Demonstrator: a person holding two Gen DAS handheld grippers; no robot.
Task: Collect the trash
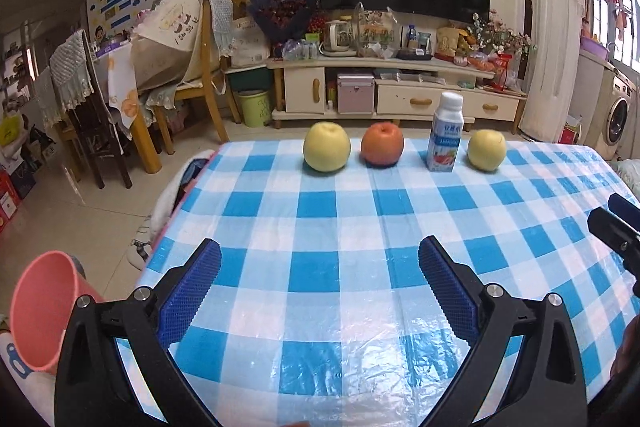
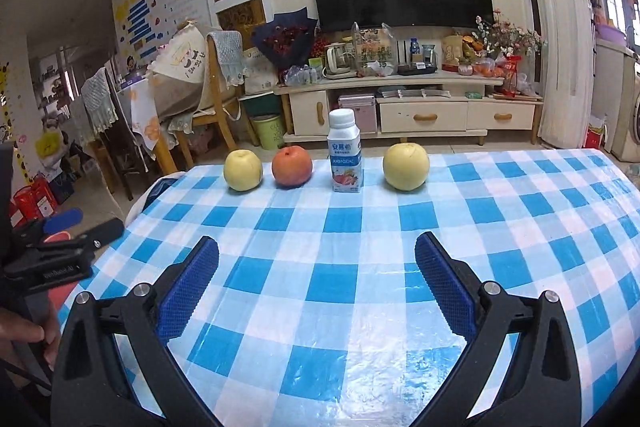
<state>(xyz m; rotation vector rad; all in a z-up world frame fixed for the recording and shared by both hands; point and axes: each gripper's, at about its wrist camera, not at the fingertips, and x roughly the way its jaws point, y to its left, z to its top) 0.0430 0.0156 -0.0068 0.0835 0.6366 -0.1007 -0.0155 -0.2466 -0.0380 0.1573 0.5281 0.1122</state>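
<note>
**Both grippers wide, bottle in the fruit row, pink bin off table edge**

Left gripper (image 1: 319, 267): jaws spread wide, nothing betw. the blue pads, held low over the checked tablecloth (image 1: 320, 307) near the bottom of frame. Right gripper (image 2: 317, 263): same, fully spread, empty, low over the near part of the cloth. Each one also shows at the side edge of the other's view, so the two sit side by side, both facing the far row.

Task's thing, by my read: the yogurt drink bottle (image 2: 345, 155), white cap, strawberry label. Upright at the far edge of the table, upper centre of right view; upper right-of-centre in left view. It's the only packaging on the cloth, so the likeliest trash; can't tell if empty.

Row count, far edge, L to R:
- yellow apples (image 1: 327, 146) x2, one at each end of the row
- red-orange apple (image 1: 382, 143) x1, just beside the left yellow one
- bottle x1, betw. the red-orange apple and the right-hand yellow one, not touching either

Pink bin (image 1: 40, 311) x1: lower left of left view, below table level, mouth tilted toward camera. Prob. parked there as the drop point, within the left gripper's reach. Inside not visible.

Bottle stands closer to right gripper's centreline; spread jaws suit its width.
</note>
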